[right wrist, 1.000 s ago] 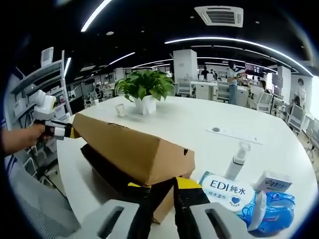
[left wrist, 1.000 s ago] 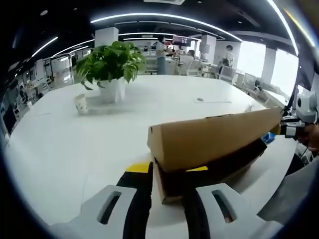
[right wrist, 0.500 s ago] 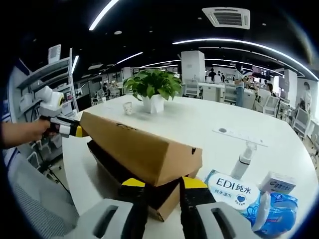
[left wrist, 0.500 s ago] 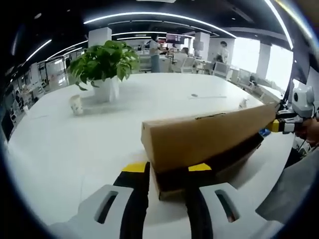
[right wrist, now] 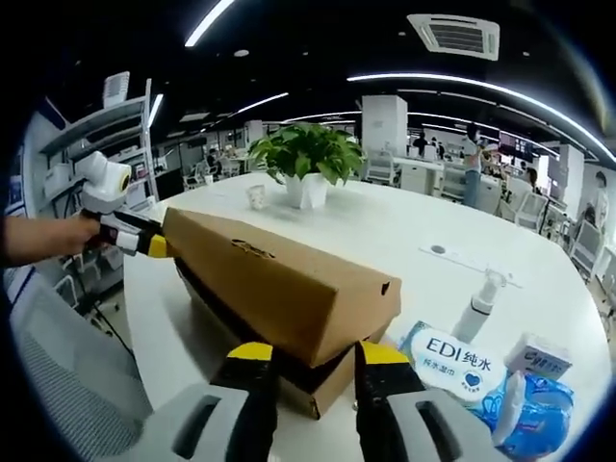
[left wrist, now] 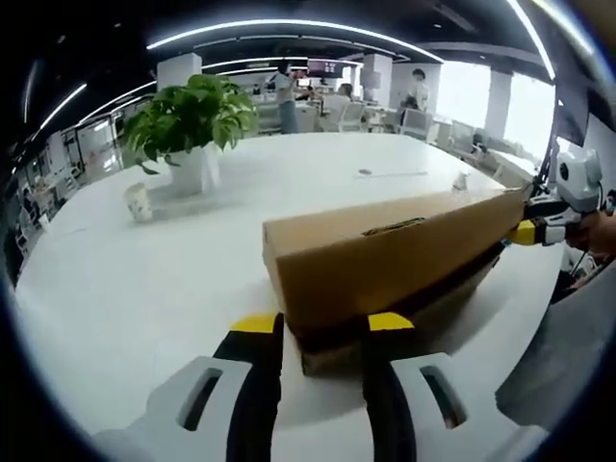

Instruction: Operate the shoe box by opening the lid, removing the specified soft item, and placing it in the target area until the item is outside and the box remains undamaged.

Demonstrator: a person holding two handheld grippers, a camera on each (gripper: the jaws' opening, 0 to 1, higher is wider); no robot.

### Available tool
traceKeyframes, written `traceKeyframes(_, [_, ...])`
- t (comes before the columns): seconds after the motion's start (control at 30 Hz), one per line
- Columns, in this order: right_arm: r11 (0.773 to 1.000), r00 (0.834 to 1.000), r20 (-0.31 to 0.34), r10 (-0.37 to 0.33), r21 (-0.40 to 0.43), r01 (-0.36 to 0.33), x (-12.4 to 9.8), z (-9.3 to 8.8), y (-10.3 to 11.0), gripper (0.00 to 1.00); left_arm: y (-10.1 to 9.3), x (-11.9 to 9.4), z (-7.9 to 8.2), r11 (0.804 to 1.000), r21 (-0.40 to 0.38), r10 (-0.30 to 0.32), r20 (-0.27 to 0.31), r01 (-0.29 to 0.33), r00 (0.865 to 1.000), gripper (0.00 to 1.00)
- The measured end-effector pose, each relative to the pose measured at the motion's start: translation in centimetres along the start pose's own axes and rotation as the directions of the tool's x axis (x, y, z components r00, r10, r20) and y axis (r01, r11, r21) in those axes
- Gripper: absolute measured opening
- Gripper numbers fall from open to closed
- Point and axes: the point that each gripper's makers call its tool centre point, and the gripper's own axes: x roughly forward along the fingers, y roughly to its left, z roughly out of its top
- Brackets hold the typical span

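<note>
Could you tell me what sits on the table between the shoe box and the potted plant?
Bare white table in the left gripper view; a small paper cup stands off beside the potted plant, not between it and the shoe box.

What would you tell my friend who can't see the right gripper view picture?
A brown cardboard shoe box sits on a white table, its lid lowered over a dark base. The right claw meets its near corner, and the left claw its far end. A wet wipes pack, a spray bottle and a potted plant stand nearby.

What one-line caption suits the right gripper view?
Two grippers flank a cardboard shoe box on a white table, wet wipes alongside.
</note>
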Motion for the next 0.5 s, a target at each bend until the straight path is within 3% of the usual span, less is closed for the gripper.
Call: traceKeyframes(0.5, [0.999,1.000,-0.029,0.010,-0.052,-0.012,0.4,-1.2,0.6,0.32,-0.2,0.1,-1.2,0.998,0.059,-0.002,-0.038,0.005,0.999,0.34])
